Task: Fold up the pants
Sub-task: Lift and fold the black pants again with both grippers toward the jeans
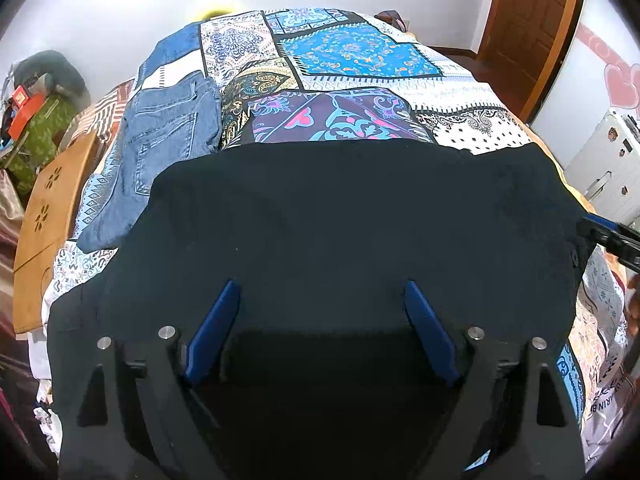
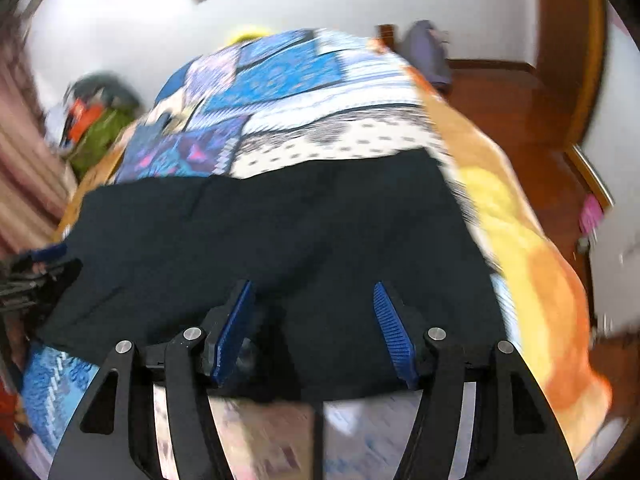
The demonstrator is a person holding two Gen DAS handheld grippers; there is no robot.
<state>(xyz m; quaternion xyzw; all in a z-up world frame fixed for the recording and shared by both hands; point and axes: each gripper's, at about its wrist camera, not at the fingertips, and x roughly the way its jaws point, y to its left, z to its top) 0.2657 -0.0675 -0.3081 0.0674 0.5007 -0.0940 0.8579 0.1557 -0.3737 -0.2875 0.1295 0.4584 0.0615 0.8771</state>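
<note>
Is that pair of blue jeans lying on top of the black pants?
No, the blue jeans lie beside the black pants on the patterned bedspread, and the black cloth overlaps their near end.

Setting: we read this as a home bedroom. We note a bed under a patchwork-print bedspread [image 1: 360, 60], a wooden door [image 1: 528, 20], a white wall with pink heart decals [image 1: 620, 80], a white suitcase [image 1: 604, 152], and folded jeans [image 1: 160, 140] on the bed.

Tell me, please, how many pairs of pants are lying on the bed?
2: black pants spread across the near bed, and folded jeans beyond, at the bed's left side. Others may be hidden.
</note>
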